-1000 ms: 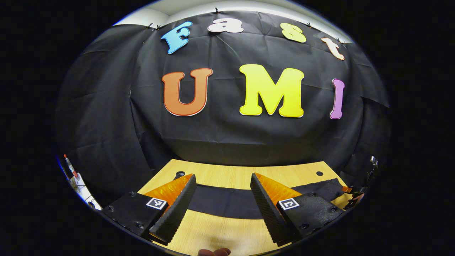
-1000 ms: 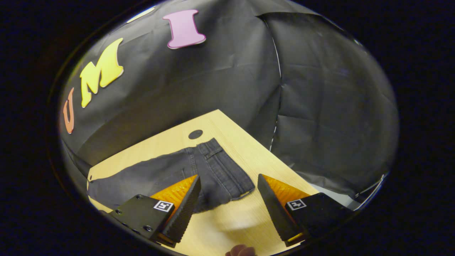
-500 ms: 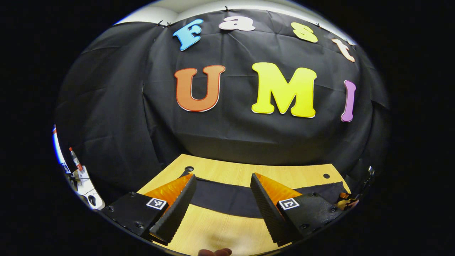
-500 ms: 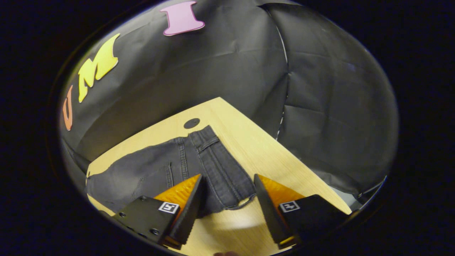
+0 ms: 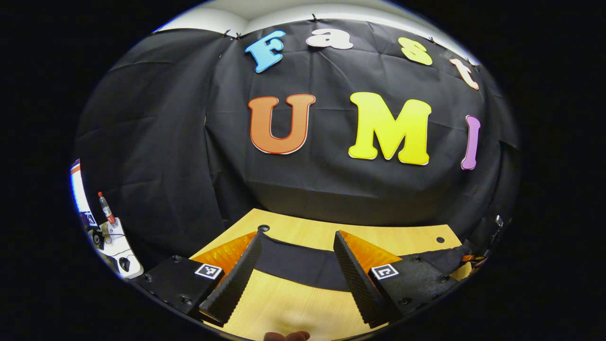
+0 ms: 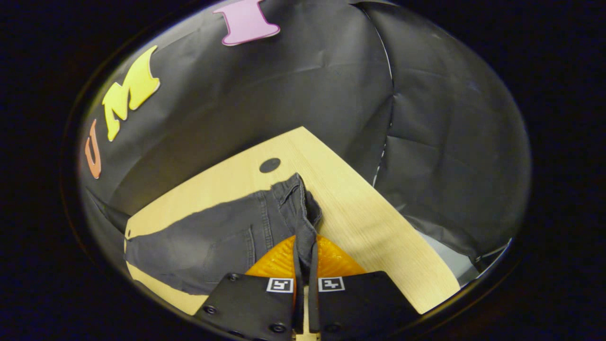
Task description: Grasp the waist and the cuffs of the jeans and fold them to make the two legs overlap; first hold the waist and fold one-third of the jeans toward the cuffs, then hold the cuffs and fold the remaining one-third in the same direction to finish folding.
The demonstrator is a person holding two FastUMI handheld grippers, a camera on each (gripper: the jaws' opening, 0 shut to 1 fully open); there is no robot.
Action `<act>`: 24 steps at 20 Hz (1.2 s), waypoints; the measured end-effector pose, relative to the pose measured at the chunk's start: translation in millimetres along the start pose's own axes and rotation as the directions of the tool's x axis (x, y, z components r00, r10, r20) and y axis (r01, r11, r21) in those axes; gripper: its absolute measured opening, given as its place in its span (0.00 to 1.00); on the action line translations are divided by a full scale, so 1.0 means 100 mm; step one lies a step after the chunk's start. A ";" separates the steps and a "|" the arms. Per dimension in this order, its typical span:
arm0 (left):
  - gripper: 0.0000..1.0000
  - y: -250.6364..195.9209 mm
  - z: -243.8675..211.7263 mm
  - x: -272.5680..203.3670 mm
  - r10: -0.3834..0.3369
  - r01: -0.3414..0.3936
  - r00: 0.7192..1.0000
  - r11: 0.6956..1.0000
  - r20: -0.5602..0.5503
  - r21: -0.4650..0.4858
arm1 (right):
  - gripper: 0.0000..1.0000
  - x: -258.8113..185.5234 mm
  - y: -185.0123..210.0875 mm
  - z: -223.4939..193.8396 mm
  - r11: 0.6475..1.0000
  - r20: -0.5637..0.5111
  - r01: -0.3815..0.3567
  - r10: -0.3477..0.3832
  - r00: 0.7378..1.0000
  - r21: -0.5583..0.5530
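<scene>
The dark grey jeans (image 6: 218, 237) lie flat along the wooden table (image 6: 360, 222), waist at the near right. My right gripper (image 6: 303, 246) is shut on the waistband (image 6: 303, 208), which bunches up and lifts between the orange fingers. In the left gripper view the jeans (image 5: 298, 265) show as a dark band across the table (image 5: 284, 308). My left gripper (image 5: 297, 235) hangs open just above that band near its left end, with nothing between its black pads (image 5: 232, 284).
Round holes sit in the table near its far corners (image 5: 263, 228) (image 5: 441, 239) (image 6: 270, 165). The table's right edge drops off beside the waist. Off the left side stands a white stand with a small bottle (image 5: 106, 222). A fingertip (image 5: 286, 336) shows at the bottom.
My right gripper went from open around the waist edge to shut on it, and the waistband has bunched up. My left gripper moved left along the leg and stayed open.
</scene>
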State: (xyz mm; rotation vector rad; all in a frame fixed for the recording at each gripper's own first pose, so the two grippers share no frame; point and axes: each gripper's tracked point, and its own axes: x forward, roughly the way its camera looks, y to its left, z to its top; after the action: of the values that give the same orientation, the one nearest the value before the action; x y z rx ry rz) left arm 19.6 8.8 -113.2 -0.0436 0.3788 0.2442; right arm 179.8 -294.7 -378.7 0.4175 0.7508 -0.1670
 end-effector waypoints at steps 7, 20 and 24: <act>0.98 0.58 -0.13 0.01 0.050 -0.048 0.999 0.994 0.017 -0.098 | 0.05 -1.00 1.51 0.70 0.974 0.163 -0.129 0.159 0.974 -0.184; 0.98 1.80 -0.35 -0.04 0.081 -0.076 0.996 0.989 0.031 -0.126 | 0.05 -0.92 4.76 -1.04 0.793 -0.006 -0.333 0.384 0.923 -0.511; 0.98 1.98 -0.51 -0.01 0.071 -0.069 0.997 0.985 0.010 -0.155 | 0.05 -0.29 5.08 -1.77 0.723 -0.087 -0.306 0.325 0.942 -0.620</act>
State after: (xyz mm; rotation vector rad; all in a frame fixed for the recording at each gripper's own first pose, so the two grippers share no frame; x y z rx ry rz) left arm -48.4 196.1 -159.5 -0.1812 0.3452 0.3432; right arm 197.1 240.7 -318.2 -0.1061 0.6501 0.4032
